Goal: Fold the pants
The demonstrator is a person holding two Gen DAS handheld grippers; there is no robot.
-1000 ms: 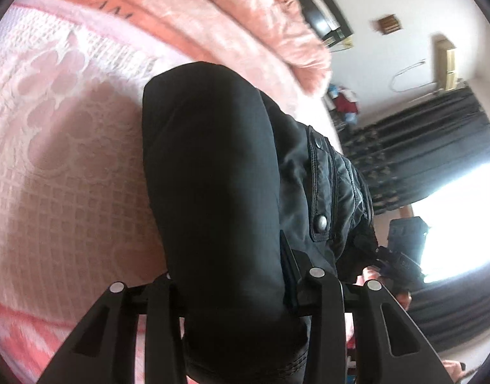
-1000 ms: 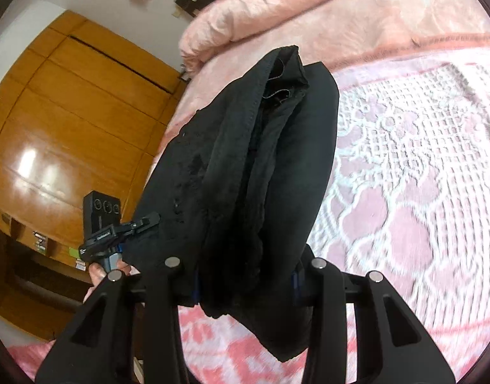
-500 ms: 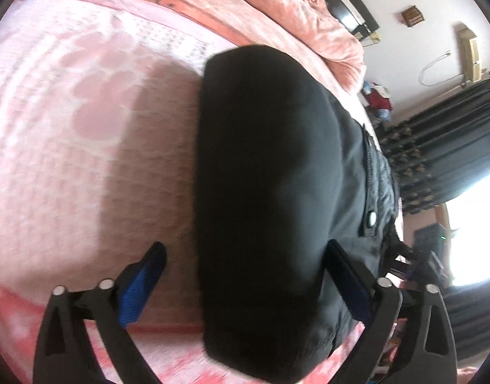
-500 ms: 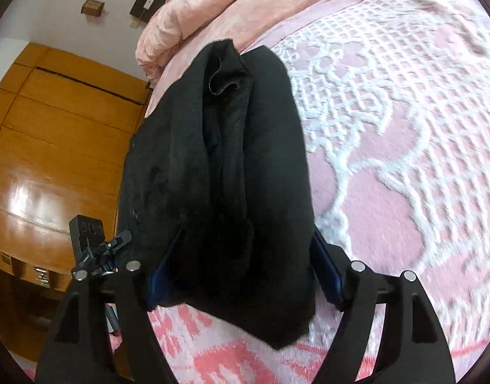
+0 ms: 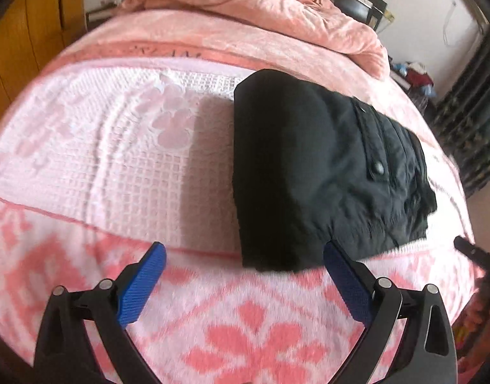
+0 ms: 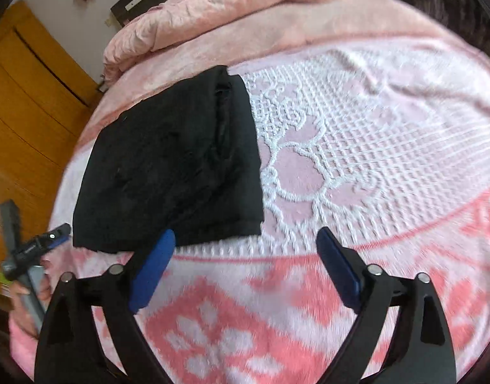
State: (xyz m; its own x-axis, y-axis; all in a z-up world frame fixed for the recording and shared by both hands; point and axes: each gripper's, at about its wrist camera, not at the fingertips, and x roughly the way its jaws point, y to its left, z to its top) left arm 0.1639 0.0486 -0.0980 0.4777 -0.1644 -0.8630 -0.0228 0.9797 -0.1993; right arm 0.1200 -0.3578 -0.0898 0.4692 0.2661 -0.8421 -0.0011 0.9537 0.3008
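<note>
The black fabric pants [image 5: 312, 172] lie folded into a thick, roughly rectangular bundle on the pink bedspread with a raised white lattice and flower pattern [image 5: 116, 147]. A flap with a round metal snap [image 5: 378, 168] shows on the upper layer in the left wrist view; in the right wrist view the stacked layers of the fold show along the bundle's right edge. The bundle's near edge reaches the border where the lattice gives way to a plush zone of coral-red flowers.

The left gripper [image 5: 245, 265] hangs over that coral zone, just short of the near edge of the pants. Its jaws have just been opening and now stand wide apart, the blue pads [image 5: 142, 284] bare, touching no cloth. The right gripper [image 6: 245, 246] also sits just short of the bundle's near edge, offset to its right corner. Its jaws have just been opening too and stand wide, with only bedspread between them; the tip of the left pad overlaps the pants' edge in the view, and whether it touches cannot be told.

A rumpled pink quilt [image 5: 261, 9] is heaped at the far end of the bed. An orange wooden wardrobe [image 6: 24, 102] stands beside the bed.
</note>
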